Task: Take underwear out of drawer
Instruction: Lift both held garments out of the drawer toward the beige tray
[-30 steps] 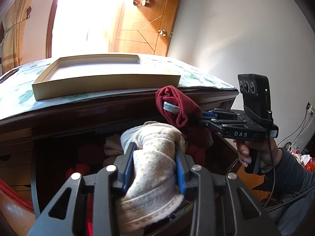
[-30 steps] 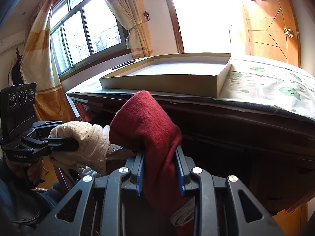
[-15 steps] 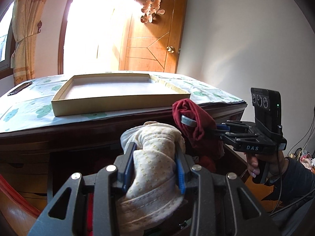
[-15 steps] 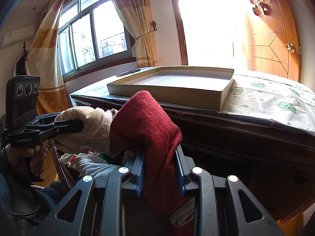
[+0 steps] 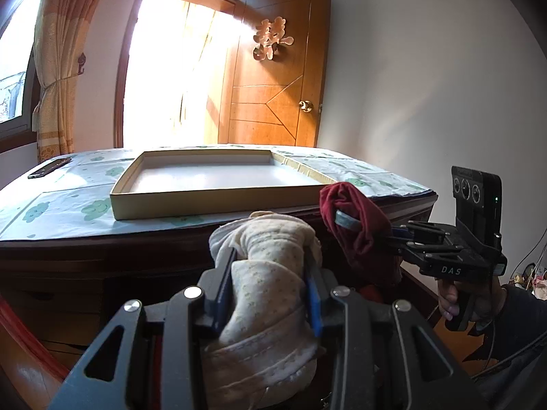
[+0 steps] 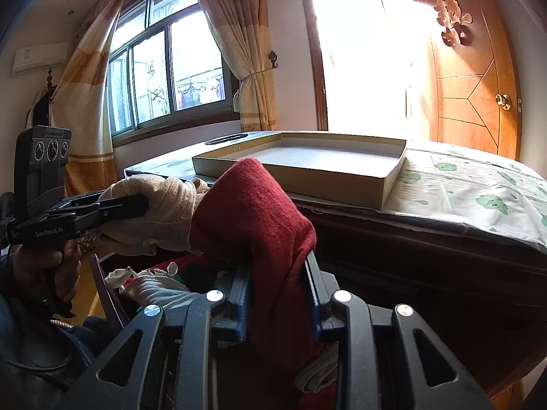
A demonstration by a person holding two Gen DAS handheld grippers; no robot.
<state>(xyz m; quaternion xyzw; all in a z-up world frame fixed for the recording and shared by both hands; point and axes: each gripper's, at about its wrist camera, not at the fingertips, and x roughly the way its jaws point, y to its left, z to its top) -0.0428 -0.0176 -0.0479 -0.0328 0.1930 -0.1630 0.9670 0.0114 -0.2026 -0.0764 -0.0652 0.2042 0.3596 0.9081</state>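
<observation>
Both garments have come up since a second ago: the drawer interior has dropped out of my left view, and the shallow box now shows its floor. My left gripper pinches the cream underwear, my right gripper pinches the red underwear, both held above the open drawer, which still holds other clothes. I judge the lift nearly done. The bench, dark wood, carries a cloud-print cover, the box and a phone; beyond are curtains, a sunlit doorway and a wooden door.
</observation>
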